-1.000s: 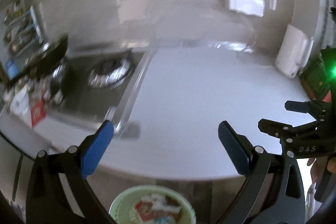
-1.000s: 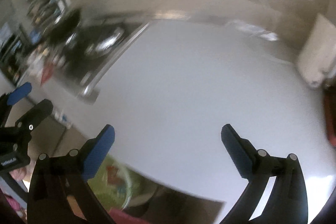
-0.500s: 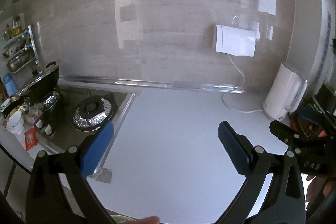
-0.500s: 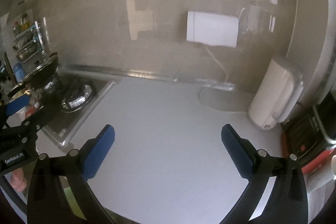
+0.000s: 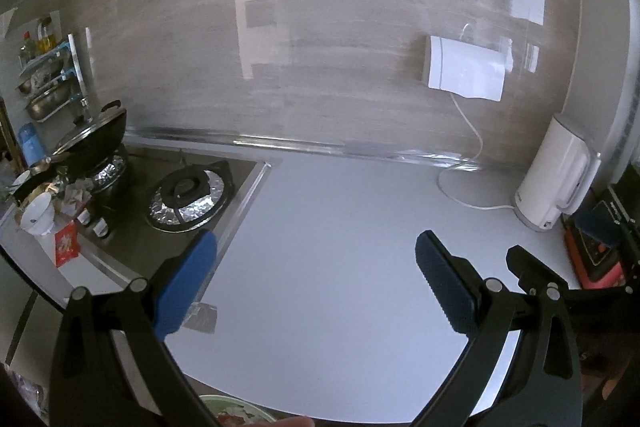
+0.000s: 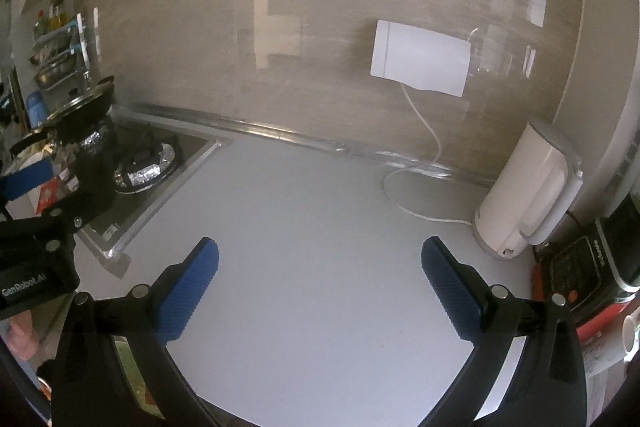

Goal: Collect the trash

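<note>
My left gripper (image 5: 316, 267) is open and empty above a bare grey counter (image 5: 340, 227). My right gripper (image 6: 320, 267) is also open and empty above the same counter (image 6: 312, 211). A green bin (image 5: 236, 409) holding wrappers peeks in below the counter's front edge at the bottom of the left wrist view; a sliver of the bin (image 6: 134, 379) shows low left in the right wrist view. The right gripper's body (image 5: 560, 291) sits at the right of the left wrist view; the left gripper's body (image 6: 36, 259) at the left of the right wrist view.
A gas hob (image 5: 188, 195) with a black wok (image 5: 92, 143) lies at the left. A white kettle (image 5: 556, 175) and its cable stand at the back right. A red and black appliance (image 6: 580, 267) is at the far right. A white box (image 6: 420, 63) hangs on the wall.
Both grippers have swung up from over the bin to face the wall and counter. The bin has dropped to the bottom edge. Both stayed open.
</note>
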